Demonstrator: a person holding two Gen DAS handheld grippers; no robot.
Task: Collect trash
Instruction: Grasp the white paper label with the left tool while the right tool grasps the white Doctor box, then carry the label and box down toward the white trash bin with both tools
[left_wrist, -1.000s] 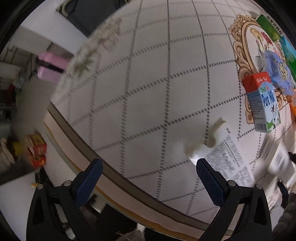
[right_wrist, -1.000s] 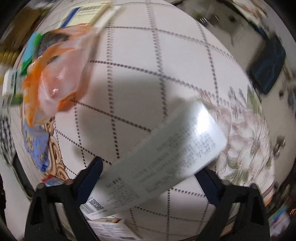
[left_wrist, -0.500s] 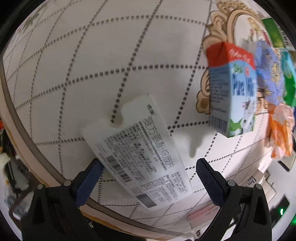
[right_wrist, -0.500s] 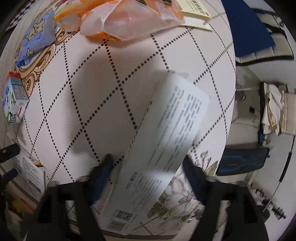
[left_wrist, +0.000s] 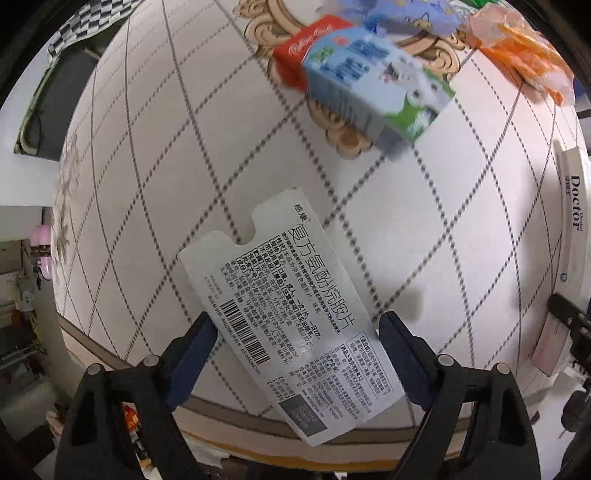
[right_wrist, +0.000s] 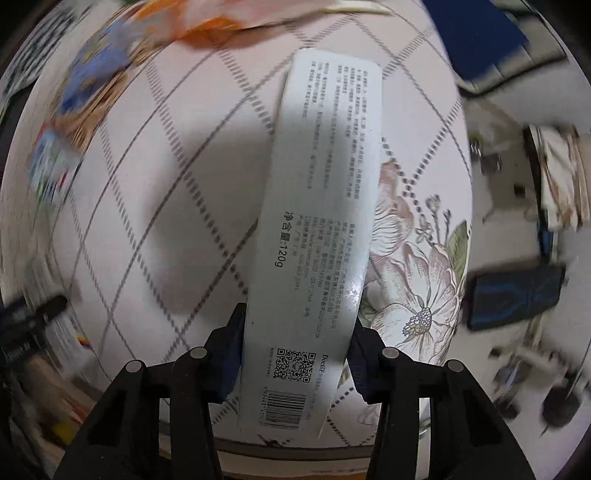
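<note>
A flattened white medicine carton (left_wrist: 291, 328) with a barcode lies slanted on the patterned tablecloth near the table's edge. My left gripper (left_wrist: 299, 332) points down over it; its jaws are closing, with the carton between the blue pads, and no clear press shows. A long white toothpaste box (right_wrist: 317, 221) marked 120g runs away from my right gripper (right_wrist: 295, 350). Those jaws are closing too, and both pads sit against the box's long sides. The same box (left_wrist: 572, 229) shows at the right rim of the left wrist view.
A blue and white milk carton (left_wrist: 369, 85) with a red top lies farther in, beside a blue wrapper (left_wrist: 406, 14) and an orange plastic bag (left_wrist: 524, 62). The table's brown edge (left_wrist: 229, 410) runs just under both grippers. A dark bag (right_wrist: 513, 291) lies on the floor.
Both grippers rolled and slid along the table. The medicine carton now lies between the left pads. The right jaws narrowed onto the toothpaste box, which now lies lengthwise between them.
</note>
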